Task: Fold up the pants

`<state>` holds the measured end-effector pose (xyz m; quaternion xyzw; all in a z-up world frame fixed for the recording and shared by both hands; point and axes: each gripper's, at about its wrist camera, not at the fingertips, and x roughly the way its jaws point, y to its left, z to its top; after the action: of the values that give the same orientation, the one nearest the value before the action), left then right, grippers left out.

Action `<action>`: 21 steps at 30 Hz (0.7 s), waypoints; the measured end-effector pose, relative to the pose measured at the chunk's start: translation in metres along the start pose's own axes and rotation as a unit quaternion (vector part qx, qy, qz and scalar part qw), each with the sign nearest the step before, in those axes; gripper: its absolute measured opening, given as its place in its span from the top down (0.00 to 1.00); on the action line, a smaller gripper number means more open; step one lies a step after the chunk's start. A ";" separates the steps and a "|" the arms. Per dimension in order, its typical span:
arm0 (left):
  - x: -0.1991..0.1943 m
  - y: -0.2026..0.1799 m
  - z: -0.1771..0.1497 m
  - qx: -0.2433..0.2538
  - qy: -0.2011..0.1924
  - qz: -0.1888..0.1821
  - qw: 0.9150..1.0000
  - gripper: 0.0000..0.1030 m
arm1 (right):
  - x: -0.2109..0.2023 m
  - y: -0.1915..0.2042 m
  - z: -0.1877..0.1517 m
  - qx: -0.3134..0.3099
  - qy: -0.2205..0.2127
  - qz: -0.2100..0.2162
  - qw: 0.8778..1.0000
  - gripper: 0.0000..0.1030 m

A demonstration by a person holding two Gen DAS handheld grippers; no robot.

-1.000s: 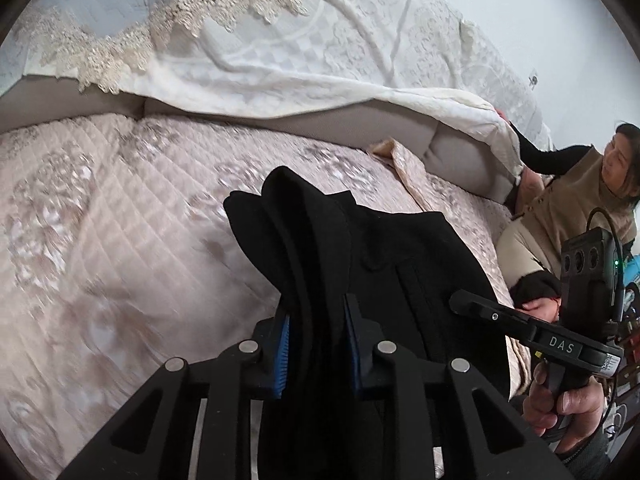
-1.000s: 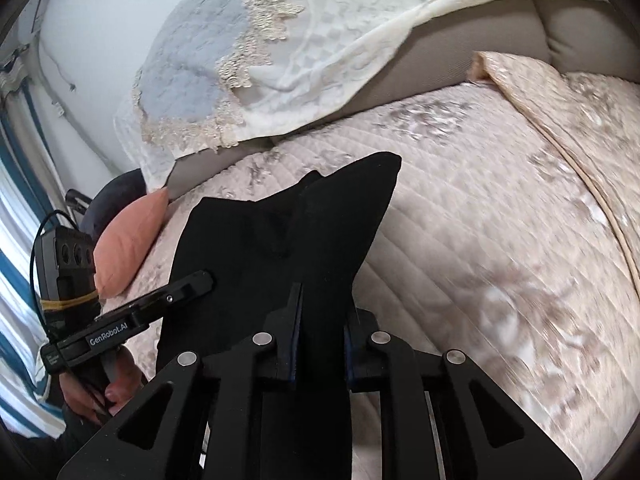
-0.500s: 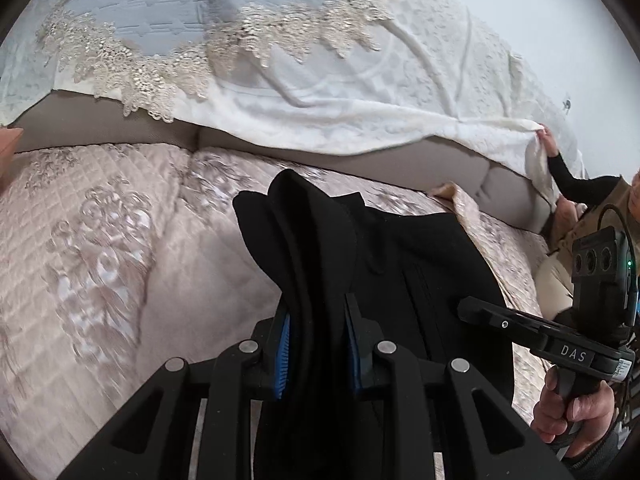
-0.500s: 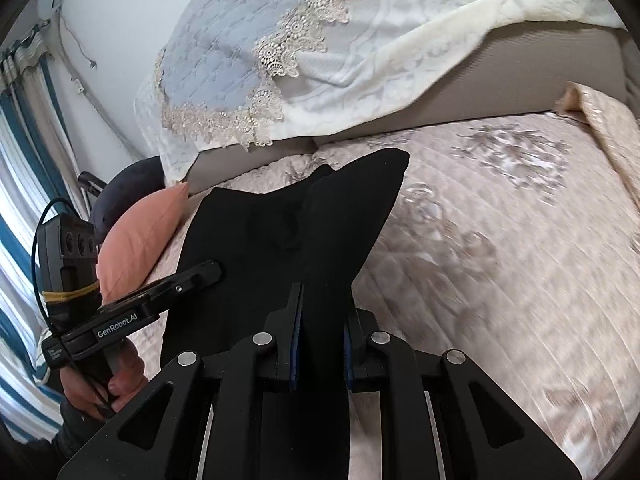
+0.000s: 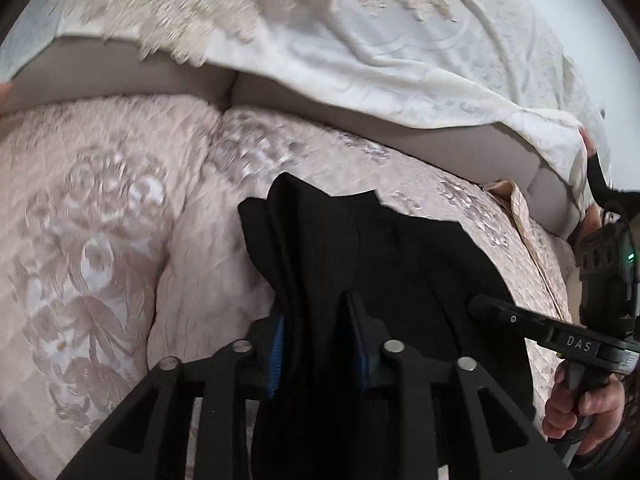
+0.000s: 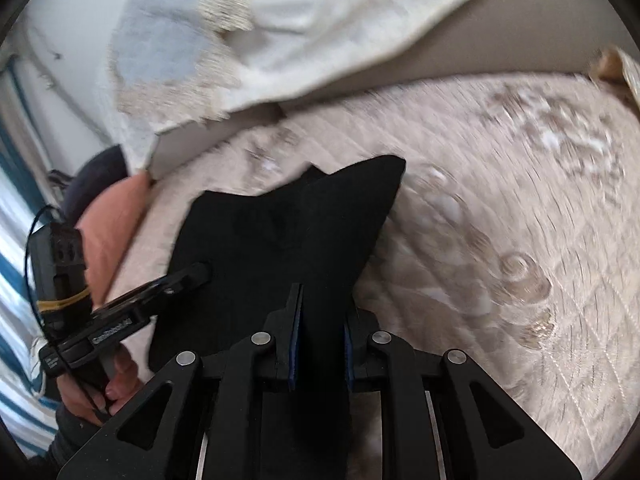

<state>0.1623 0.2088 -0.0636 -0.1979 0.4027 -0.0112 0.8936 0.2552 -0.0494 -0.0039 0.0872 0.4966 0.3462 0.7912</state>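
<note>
Over the quilted beige bed cover [image 5: 120, 240], the black pants [image 5: 360, 256] hang bunched between both grippers, their free edge drooping toward the bedding.

In the left wrist view, the left gripper [image 5: 318, 336] has dark cloth running between its blue-padded fingers [image 5: 277, 344]; its jaws are opening, and the fabric fills the gap so fully that I cannot tell whether the pads press on it. At the right edge a hand [image 5: 580, 404] grips the other tool, whose arm carries the white lettering "DAS" [image 5: 579, 343]; a small green light glows on the unit above it.

In the right wrist view, the right gripper [image 6: 319, 344] likewise has a fold of the pants between its fingers [image 6: 295, 340]; the jaws are opening, with the cloth between them. To the left, the other tool shows a printed label too blurred to read. A cream lace-edged throw [image 6: 320, 32] drapes the grey headboard, and a pink cushion [image 6: 112, 232] lies beside it.
</note>
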 end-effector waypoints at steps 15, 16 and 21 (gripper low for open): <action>-0.079 -0.028 -0.040 0.016 -0.068 0.035 0.997 0.65 | -0.054 0.048 -0.058 -0.102 -0.049 -0.052 0.992 0.70; -0.079 -0.034 -0.044 0.025 -0.067 0.034 0.997 0.65 | -0.051 0.053 -0.065 -0.114 -0.045 -0.057 0.991 0.70; -0.053 -0.052 -0.069 0.068 -0.029 0.080 0.994 0.65 | -0.023 0.056 -0.083 -0.141 -0.016 -0.089 0.986 0.70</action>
<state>0.0833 0.1466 -0.0481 -0.1040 0.3893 0.0389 0.9144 0.1533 -0.0395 -0.0017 -0.0640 0.4364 0.3394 0.8308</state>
